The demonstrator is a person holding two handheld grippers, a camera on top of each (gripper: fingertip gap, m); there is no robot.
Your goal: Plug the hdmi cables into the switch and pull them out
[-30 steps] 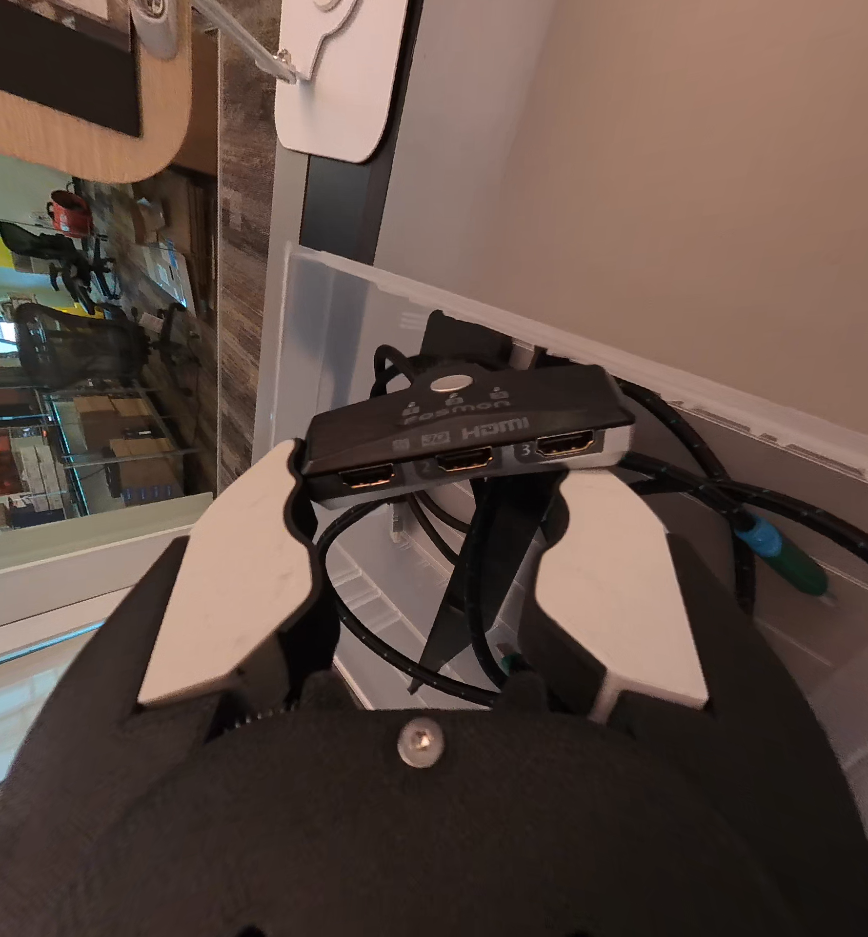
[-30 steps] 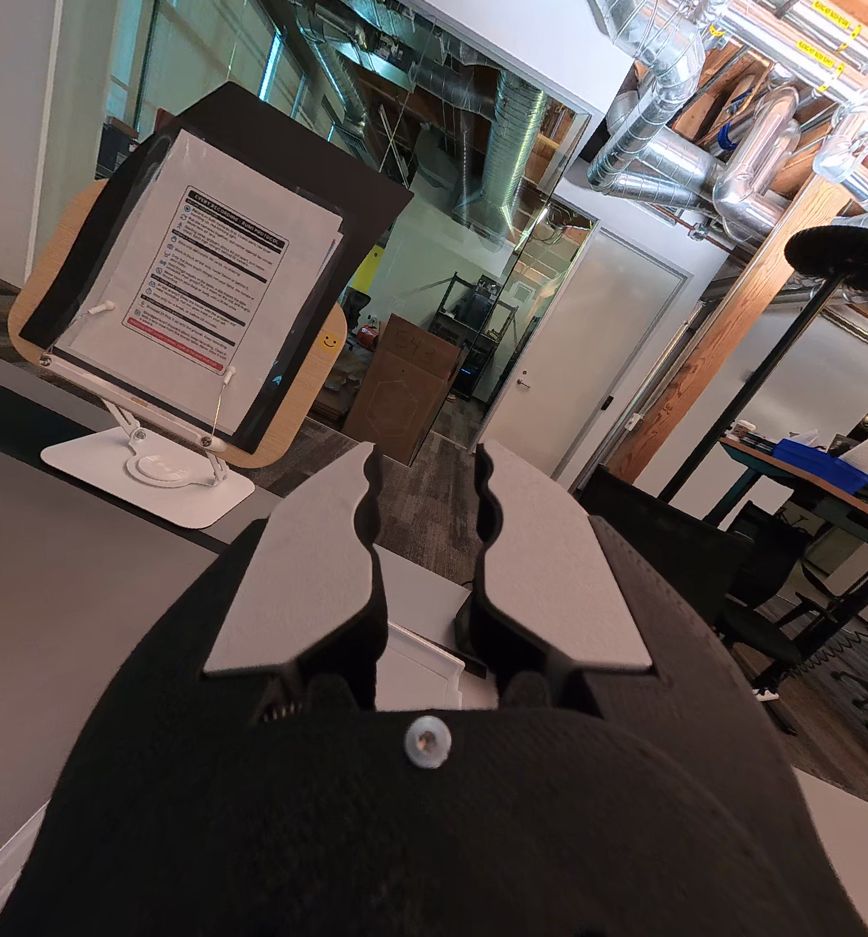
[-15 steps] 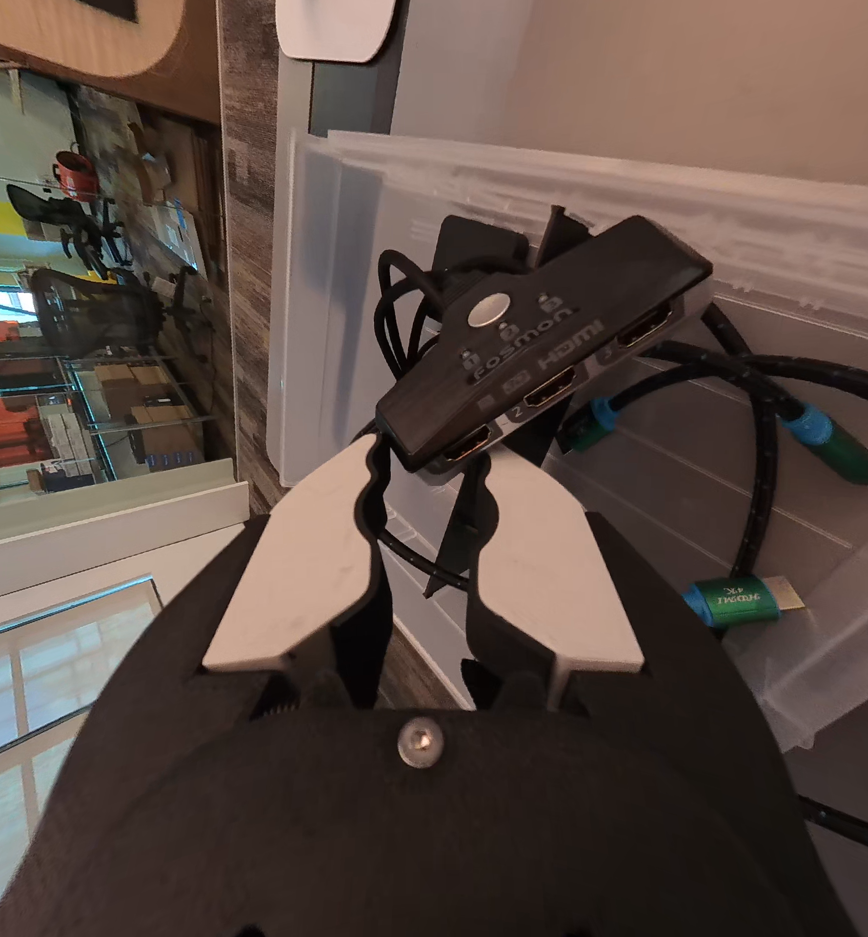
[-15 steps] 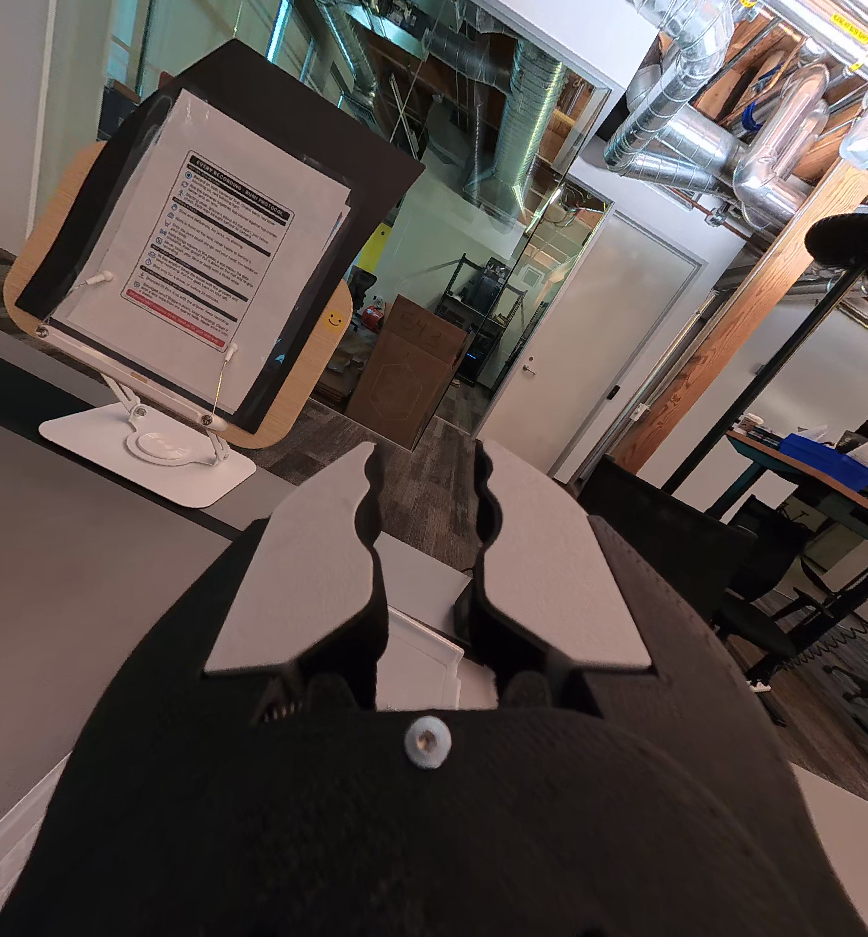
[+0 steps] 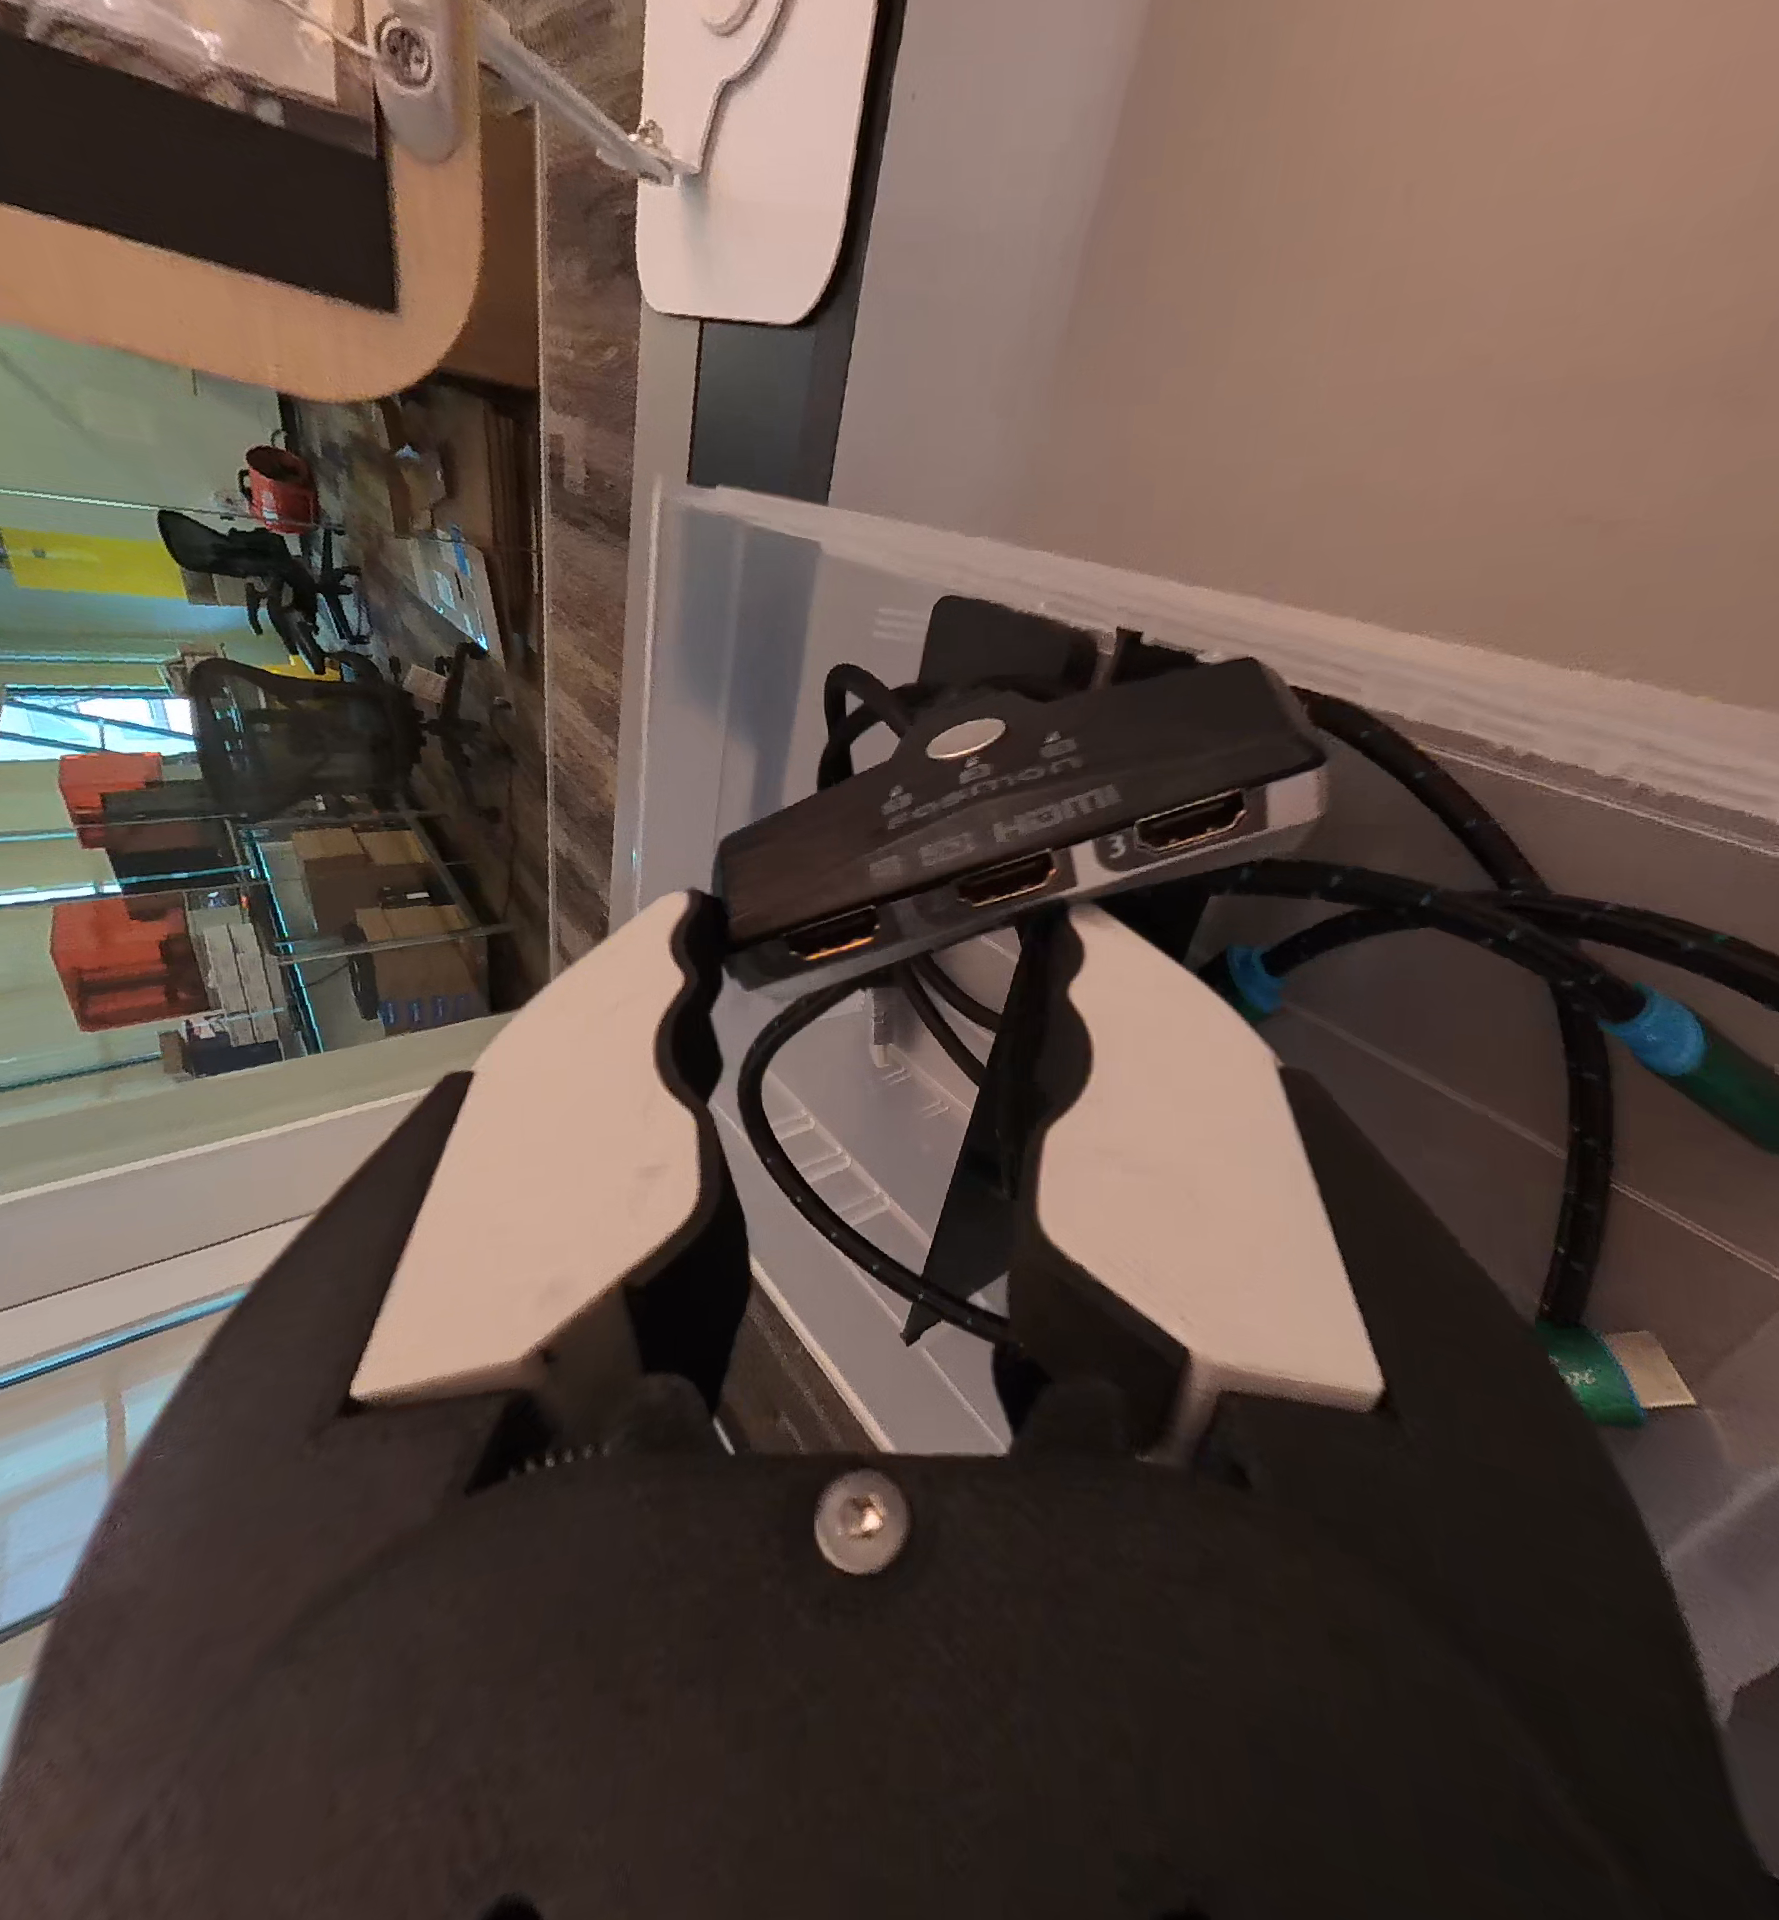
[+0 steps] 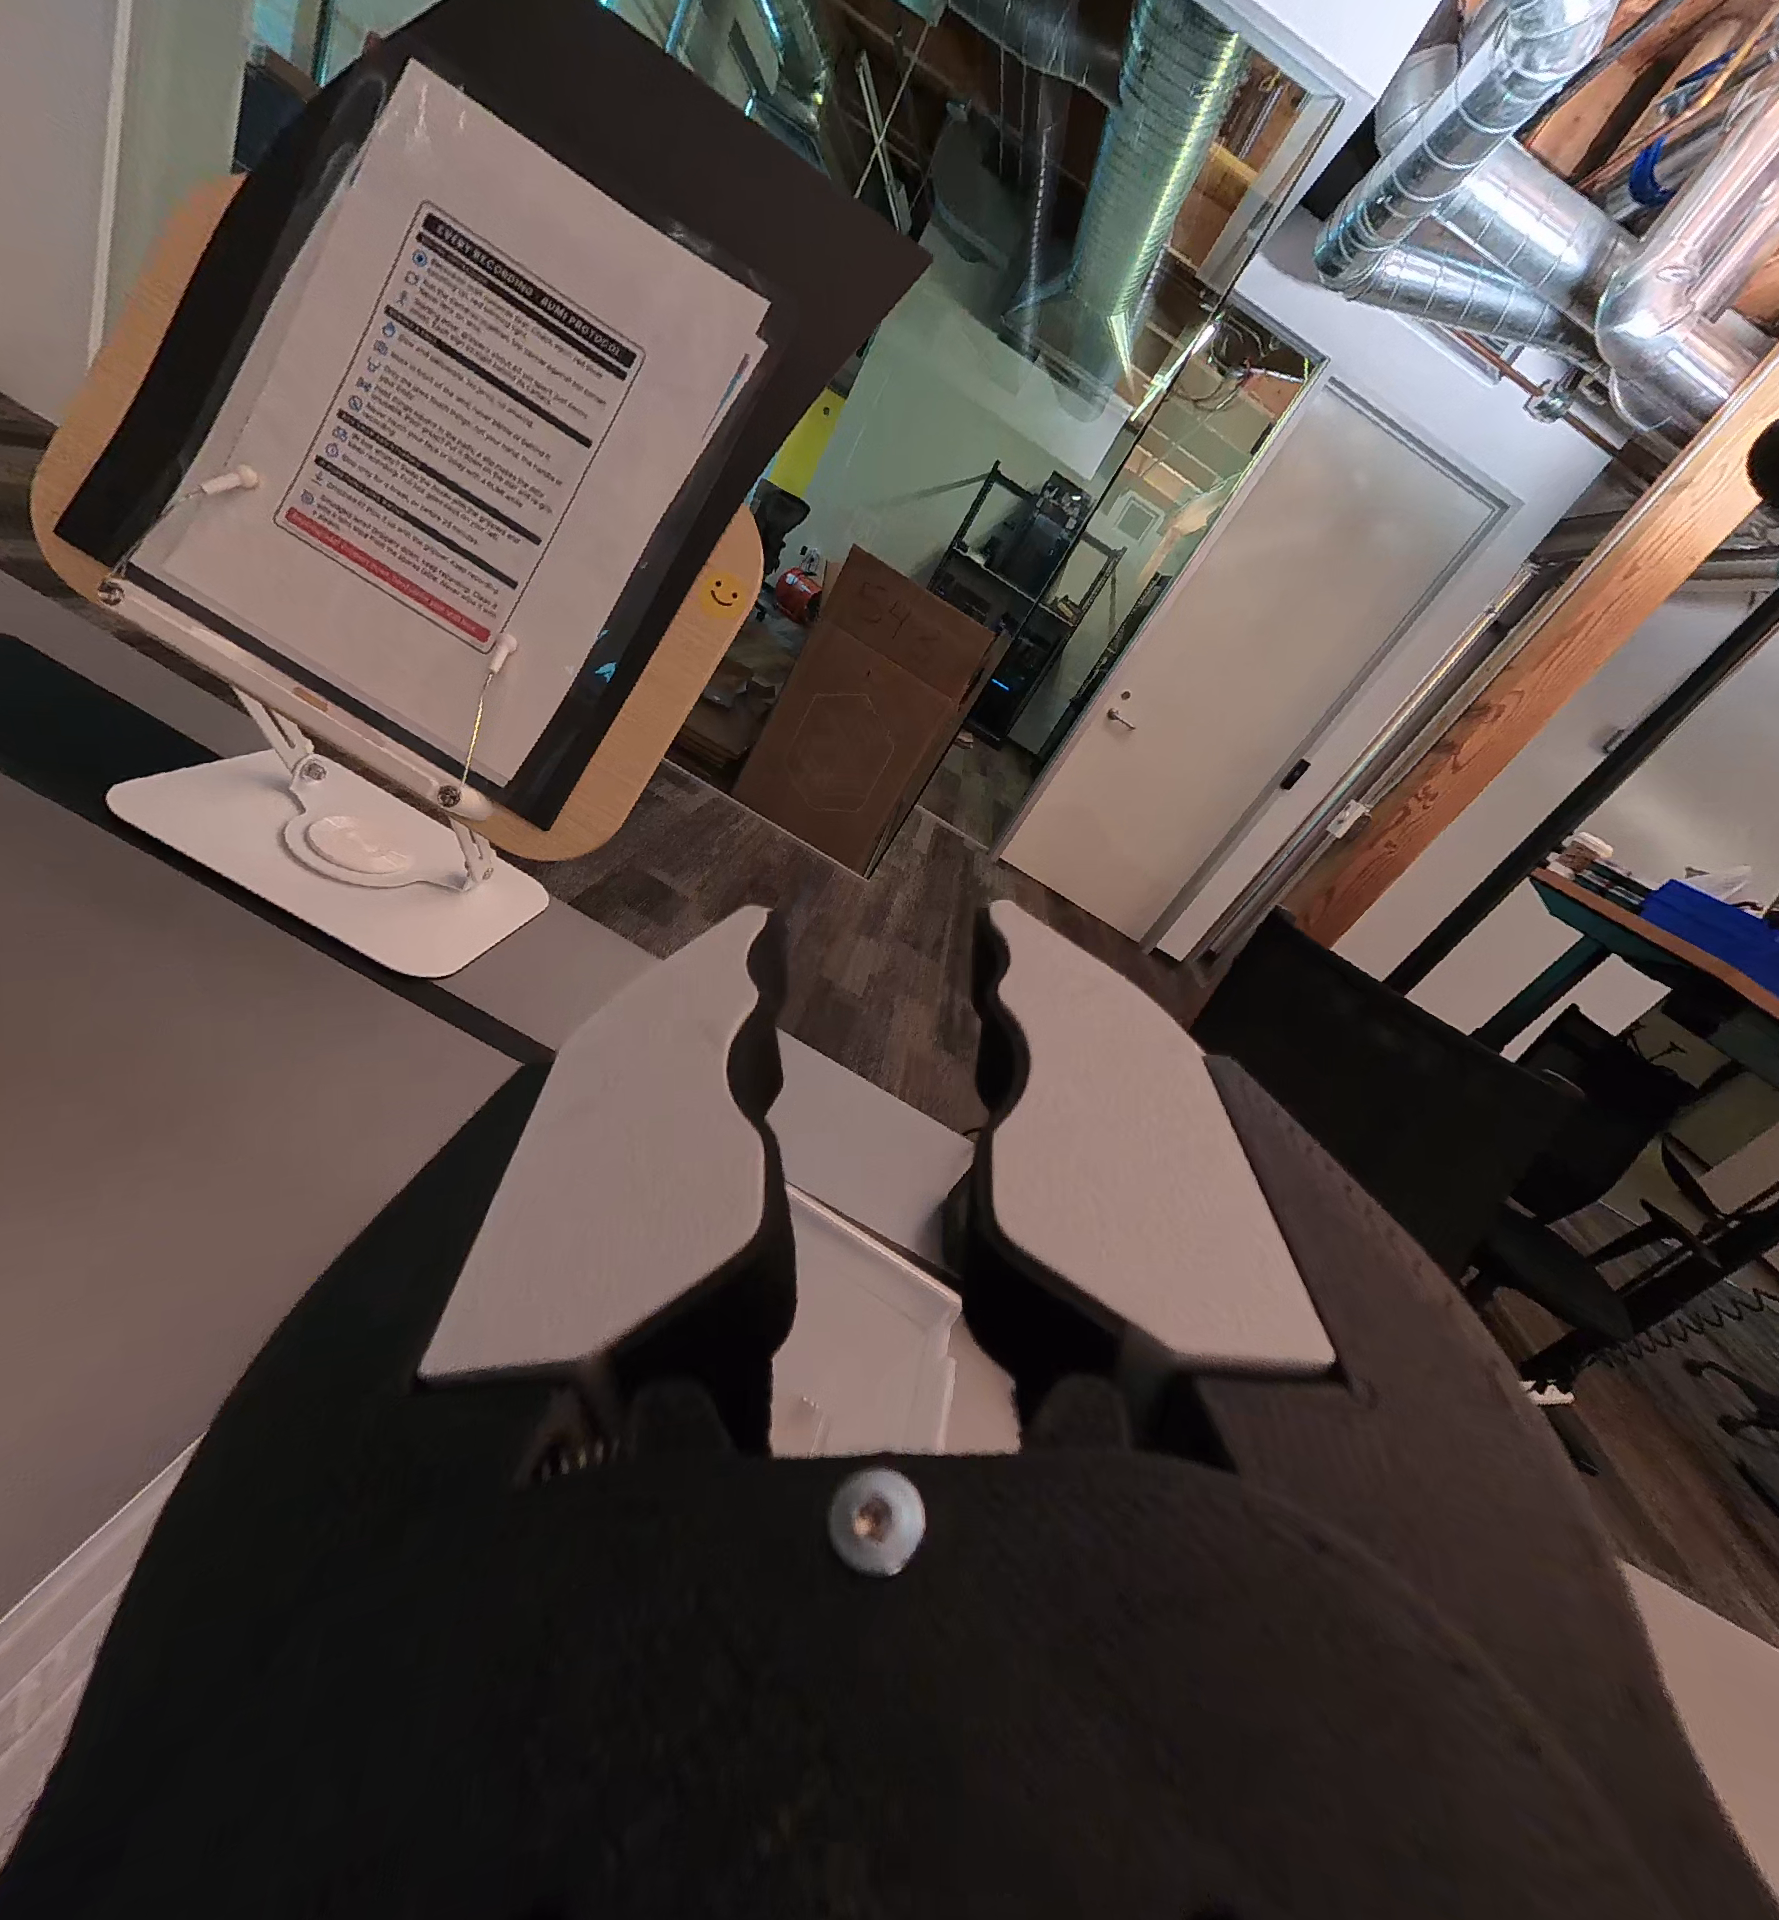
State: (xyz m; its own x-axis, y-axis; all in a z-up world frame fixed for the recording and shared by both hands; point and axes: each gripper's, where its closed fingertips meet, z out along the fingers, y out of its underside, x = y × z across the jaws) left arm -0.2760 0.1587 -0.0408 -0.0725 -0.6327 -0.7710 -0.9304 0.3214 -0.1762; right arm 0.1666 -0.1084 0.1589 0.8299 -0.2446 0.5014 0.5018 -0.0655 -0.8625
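Resting switch (image 5: pixel 1020 821) beyond parted jaws

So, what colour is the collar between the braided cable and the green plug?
Light blue. The collar joins the black braided cable to the green plug, clearest in the left wrist view.

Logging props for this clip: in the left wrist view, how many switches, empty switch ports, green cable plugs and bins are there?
HDMI switch: 1
Empty ports on it: 3
Green cable plugs, one partly hidden behind a finger: 3
Clear bin: 1
Total: 8
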